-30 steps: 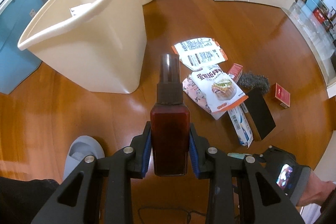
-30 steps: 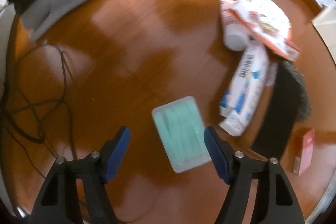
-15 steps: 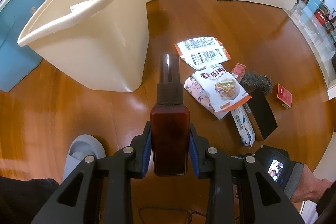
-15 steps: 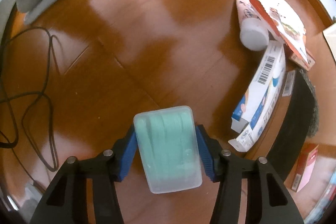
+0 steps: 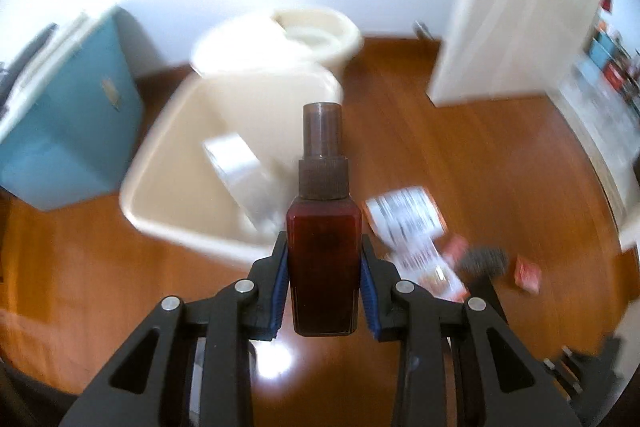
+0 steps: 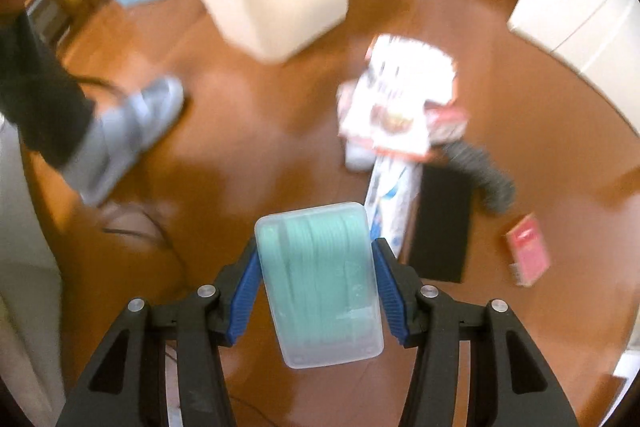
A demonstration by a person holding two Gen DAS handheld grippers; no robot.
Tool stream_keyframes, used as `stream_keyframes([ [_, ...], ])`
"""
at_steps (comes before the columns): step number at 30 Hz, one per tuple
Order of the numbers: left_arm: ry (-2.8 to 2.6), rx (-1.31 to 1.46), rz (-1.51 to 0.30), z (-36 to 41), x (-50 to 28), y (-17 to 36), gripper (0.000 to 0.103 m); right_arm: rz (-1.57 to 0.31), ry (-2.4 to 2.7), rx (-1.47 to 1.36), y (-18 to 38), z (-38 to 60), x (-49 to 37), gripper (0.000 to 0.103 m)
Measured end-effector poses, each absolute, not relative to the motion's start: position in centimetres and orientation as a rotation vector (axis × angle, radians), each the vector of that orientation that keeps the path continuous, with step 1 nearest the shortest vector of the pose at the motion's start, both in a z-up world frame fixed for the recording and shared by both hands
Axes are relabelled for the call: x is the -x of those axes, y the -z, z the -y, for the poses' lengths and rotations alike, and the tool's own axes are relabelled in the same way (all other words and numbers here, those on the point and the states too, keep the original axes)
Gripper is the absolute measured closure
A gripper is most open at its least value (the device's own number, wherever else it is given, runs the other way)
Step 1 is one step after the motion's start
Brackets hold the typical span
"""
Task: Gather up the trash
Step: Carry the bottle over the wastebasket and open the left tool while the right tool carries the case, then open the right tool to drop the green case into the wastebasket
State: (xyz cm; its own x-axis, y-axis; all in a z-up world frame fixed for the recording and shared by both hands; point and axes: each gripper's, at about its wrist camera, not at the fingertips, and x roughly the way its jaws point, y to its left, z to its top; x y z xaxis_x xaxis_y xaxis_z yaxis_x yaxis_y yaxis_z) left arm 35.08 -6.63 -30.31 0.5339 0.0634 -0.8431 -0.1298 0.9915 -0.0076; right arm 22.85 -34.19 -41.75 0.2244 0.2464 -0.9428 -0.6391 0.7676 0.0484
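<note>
Wooden floor (image 6: 256,115) lies below. Left gripper (image 5: 323,287) clamps a brown bottle (image 5: 323,259); right gripper (image 6: 316,291) clamps a green box (image 6: 320,283). Carry both over the bin (image 5: 224,163) at eleven o'clock, then release above its opening.

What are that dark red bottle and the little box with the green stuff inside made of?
The bottle looks like translucent plastic or glass, smooth and glossy, with a smoky see-through cap; which one, I cannot tell. The box looks like clear, slightly frosted plastic: the green contents show through its rounded lid.
</note>
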Motion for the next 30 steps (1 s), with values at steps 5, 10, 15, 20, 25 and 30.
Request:
stream_keyframes([
  [5,-0.218,0.026,-0.934,1.7,-40.1,27.7,0.073,-1.112,-0.598,0.339,33.9,32.7,-23.3,0.047],
  [10,-0.235,-0.026,-0.969,-1.3,-44.4,29.8,0.072,-1.08,-0.601,0.354,30.1,31.1,-22.7,0.047],
  [15,-0.27,-0.02,-1.005,-2.8,-44.9,32.3,0.072,-1.093,-0.602,0.323,28.3,30.0,-22.9,0.047],
  [20,-0.253,-0.003,-1.024,-3.3,-44.8,32.2,0.068,-1.089,-0.605,0.331,27.1,28.6,-23.5,0.047],
  [25,-0.249,-0.011,-1.01,-4.3,-44.3,30.0,0.061,-1.061,-0.617,0.343,25.6,26.4,-24.5,0.047],
  [30,-0.22,0.013,-0.942,-6.9,-42.7,23.1,0.061,-1.006,-0.646,0.319,23.2,21.8,-27.6,0.047],
])
